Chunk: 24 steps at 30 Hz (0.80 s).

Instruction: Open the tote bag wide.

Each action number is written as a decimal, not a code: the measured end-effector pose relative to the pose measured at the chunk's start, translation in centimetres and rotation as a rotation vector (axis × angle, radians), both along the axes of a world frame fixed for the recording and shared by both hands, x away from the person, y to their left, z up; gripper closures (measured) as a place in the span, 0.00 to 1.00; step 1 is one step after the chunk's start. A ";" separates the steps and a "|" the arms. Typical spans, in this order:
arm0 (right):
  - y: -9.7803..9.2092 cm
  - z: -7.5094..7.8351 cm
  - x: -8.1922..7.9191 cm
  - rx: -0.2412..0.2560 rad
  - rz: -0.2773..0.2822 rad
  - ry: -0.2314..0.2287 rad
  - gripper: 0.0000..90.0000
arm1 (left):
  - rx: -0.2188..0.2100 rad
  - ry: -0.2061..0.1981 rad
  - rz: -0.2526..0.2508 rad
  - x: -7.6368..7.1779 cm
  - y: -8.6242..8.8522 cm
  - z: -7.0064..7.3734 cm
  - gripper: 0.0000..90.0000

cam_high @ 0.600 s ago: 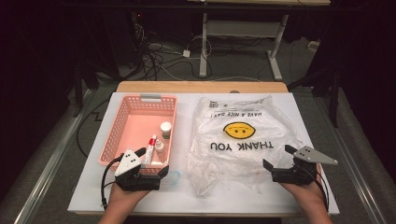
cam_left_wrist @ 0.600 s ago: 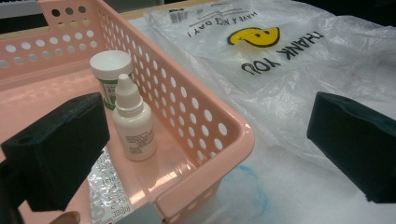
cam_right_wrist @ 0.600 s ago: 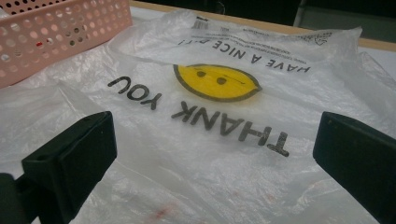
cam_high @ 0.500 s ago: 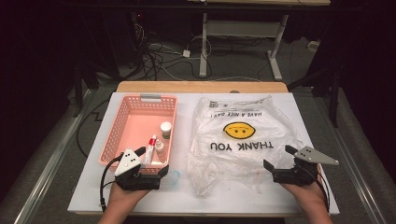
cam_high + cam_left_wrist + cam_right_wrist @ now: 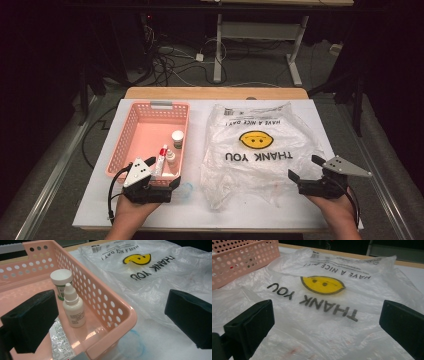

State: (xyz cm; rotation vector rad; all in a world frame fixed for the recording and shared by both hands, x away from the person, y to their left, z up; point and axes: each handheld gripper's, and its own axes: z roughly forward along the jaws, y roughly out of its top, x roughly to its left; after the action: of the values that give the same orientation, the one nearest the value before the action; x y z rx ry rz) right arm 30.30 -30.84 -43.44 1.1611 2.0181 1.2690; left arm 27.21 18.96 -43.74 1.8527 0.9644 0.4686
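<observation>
The left gripper (image 5: 161, 187) gapes wide at the near end of the pink basket (image 5: 131, 136), its jaws straddling the basket's corner and holding nothing. A dropper bottle (image 5: 73, 306), a white-capped jar (image 5: 61, 282) and a tube (image 5: 161, 156) sit inside. The right gripper (image 5: 302, 170), equally wide and empty, hovers at the near right edge of the smiley plastic bag (image 5: 260, 145) lying flat beside the basket.

A pink perforated plastic basket (image 5: 145, 127) sits at about nine o'clock on the white table top, long side running away from the person, and holds a white dropper bottle (image 5: 73, 307) standing upright, a white-capped green-labelled jar (image 5: 61, 281) upright just beyond it, and a red-and-white tube (image 5: 161, 159) lying near the front wall. At about three o'clock, just beside the basket, a clear crinkled plastic bag (image 5: 260, 150) lies flat, printed with a yellow smiley face and "THANK YOU", upside down from the person's side.
</observation>
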 end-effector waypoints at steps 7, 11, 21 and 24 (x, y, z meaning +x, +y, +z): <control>-1.5 0.6 -0.3 0.004 -0.041 -0.021 0.12 | 0.015 0.002 -0.008 0.0 0.2 0.1 0.00; -2.5 0.7 -0.4 0.001 -0.074 -0.019 0.16 | 0.017 0.025 -0.033 0.2 0.0 0.1 0.00; -6.3 -0.3 0.0 -0.022 -0.182 0.070 0.19 | 0.020 0.022 -0.025 -0.2 -0.3 0.1 0.00; -7.4 -0.8 0.1 -0.031 -0.209 0.113 0.20 | 0.022 0.037 -0.029 -0.2 -0.2 0.1 0.00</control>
State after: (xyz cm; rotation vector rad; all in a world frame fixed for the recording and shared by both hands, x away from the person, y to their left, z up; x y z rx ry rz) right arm 30.36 -38.26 -44.24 1.4158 1.9279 1.0870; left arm 27.04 18.74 -43.65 1.8983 0.9597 0.4298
